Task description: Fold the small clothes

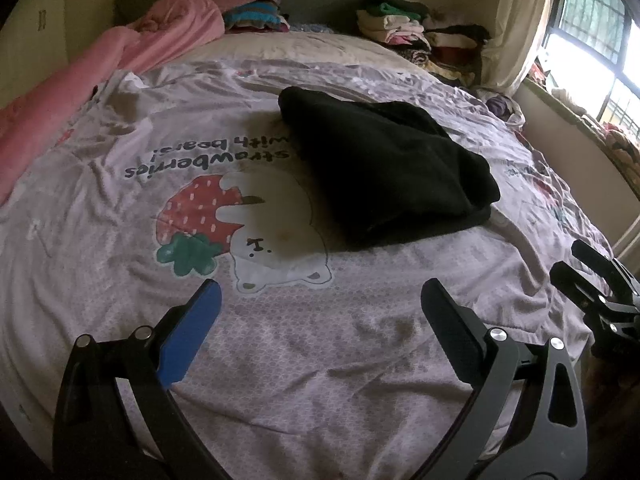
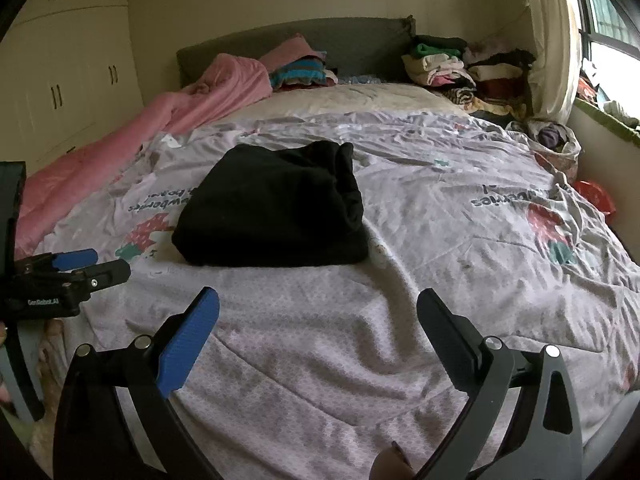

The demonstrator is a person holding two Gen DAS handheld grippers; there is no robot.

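Black garment [image 2: 272,208], folded, on bedspread [image 2: 440,220]

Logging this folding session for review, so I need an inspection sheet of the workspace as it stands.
Surface: bed with wrinkled lilac strawberry-bear cover.
Job's things: black garment lies folded mid-bed, touched by neither gripper.
Clutter: pink blanket along the left side; stacked clothes by the headboard; loose clothes at the right edge.
Grippers: left gripper open, empty, above the cover; right gripper open, empty.
Cables: nothing seen.
Surroundings: cream wardrobe, window, curtain.
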